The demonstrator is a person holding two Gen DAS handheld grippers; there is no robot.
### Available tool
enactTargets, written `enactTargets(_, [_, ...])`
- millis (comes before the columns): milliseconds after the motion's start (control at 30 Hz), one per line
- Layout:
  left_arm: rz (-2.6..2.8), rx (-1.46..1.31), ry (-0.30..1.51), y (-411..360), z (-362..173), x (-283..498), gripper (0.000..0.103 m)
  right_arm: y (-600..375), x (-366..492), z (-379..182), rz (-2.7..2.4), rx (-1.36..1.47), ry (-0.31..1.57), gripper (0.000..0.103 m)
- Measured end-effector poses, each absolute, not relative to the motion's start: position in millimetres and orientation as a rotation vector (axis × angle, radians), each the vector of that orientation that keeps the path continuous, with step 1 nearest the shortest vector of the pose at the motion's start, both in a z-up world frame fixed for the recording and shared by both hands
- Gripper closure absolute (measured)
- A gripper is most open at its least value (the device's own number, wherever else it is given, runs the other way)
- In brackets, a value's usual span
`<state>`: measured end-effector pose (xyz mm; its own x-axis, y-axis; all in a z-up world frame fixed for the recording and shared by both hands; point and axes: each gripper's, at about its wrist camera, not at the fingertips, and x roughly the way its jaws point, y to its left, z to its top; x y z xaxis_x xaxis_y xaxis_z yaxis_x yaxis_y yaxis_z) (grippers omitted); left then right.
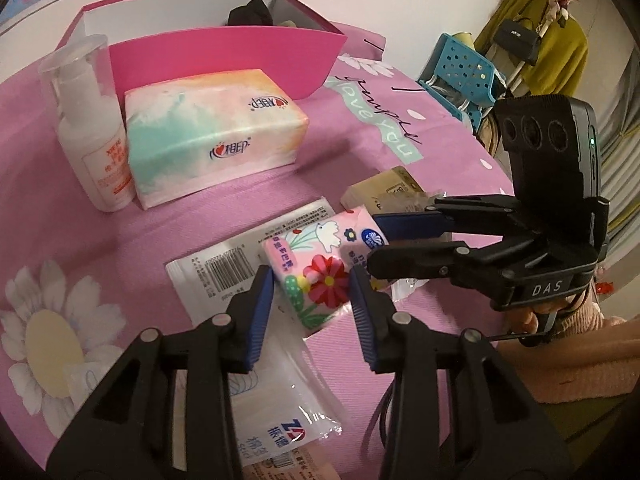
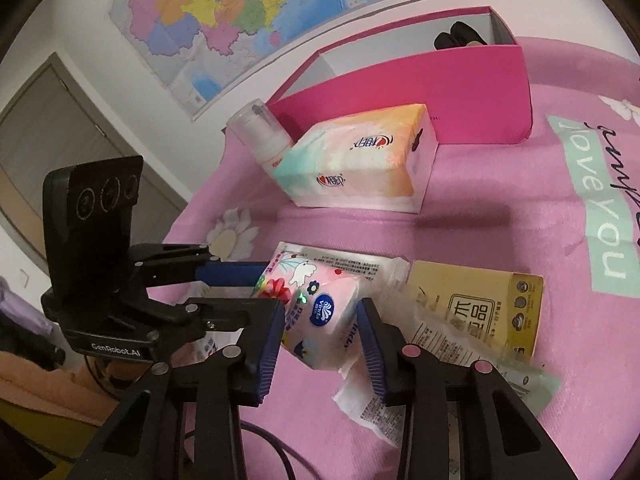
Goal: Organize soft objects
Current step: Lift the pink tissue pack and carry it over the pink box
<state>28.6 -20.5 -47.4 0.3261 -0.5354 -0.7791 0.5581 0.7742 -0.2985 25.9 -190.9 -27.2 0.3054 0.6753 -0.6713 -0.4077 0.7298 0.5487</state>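
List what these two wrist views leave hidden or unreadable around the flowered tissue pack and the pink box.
- Pink box contents: in both views its front wall hides all but a dark item at the back.
- White flat packet, left wrist view: the flowered tissue pack covers part of it.
- Clear packet, left wrist view: left gripper fingers cover much of it.
- Yellow pack, right wrist view: motion blur smears its near edge.
- Pump bottle label: too small to read.

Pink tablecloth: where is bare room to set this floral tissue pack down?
Free: the tablecloth strip between the large pastel tissue pack and the yellow tissue pack, out to the "love you" print. Crowded: flat wipe packets under both grippers.
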Motion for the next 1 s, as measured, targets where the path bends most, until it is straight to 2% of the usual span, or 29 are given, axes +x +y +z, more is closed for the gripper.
enactTargets(467, [-0.686, 0.002, 0.894, -14, -1, 41, 0.062, -187, 44, 15, 0.743, 0.261, 0.909, 0.065])
enactTargets(1000, [-0.647, -0.002, 0.824, -14, 23, 53, 0.062, -189, 62, 36, 0.752, 0.261, 0.847, 0.065])
